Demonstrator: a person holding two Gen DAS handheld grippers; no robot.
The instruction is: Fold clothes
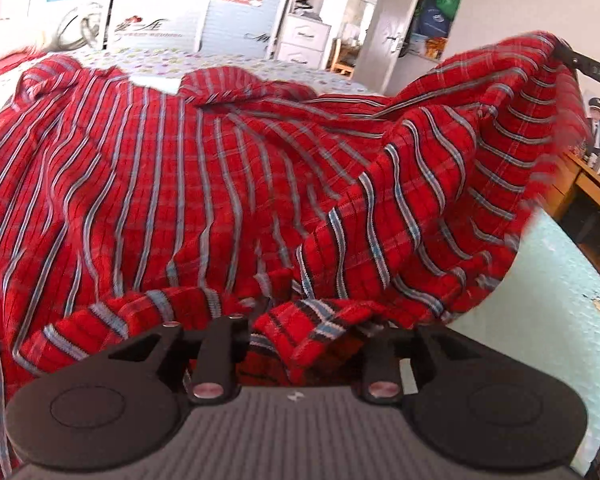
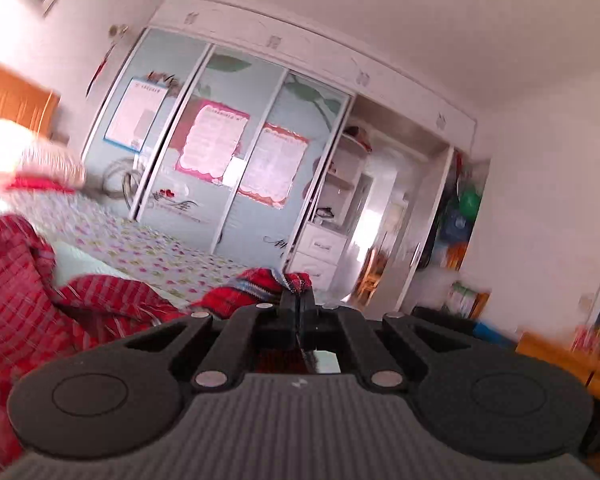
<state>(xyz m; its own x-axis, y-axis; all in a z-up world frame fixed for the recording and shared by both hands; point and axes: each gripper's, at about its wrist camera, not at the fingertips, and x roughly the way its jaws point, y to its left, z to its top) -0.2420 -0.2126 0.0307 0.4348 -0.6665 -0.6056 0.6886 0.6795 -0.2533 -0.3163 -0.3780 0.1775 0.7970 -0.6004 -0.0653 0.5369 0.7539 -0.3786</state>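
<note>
The red striped shirt (image 1: 204,184) lies spread across the bed (image 1: 236,66). The right hand-held gripper (image 2: 299,300), clenched on its corner at frame center, risks losing it; the left hand-held gripper (image 1: 300,320)'s bunched hem hold looks uncertain.

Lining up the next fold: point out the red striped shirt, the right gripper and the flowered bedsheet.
red striped shirt (image 1: 188,184), left wrist view, flat middle of the cloth.
right gripper (image 2: 299,300), right wrist view, shut fingertips pinching a shirt corner.
flowered bedsheet (image 2: 148,248), right wrist view, bare stretch behind the shirt.
</note>
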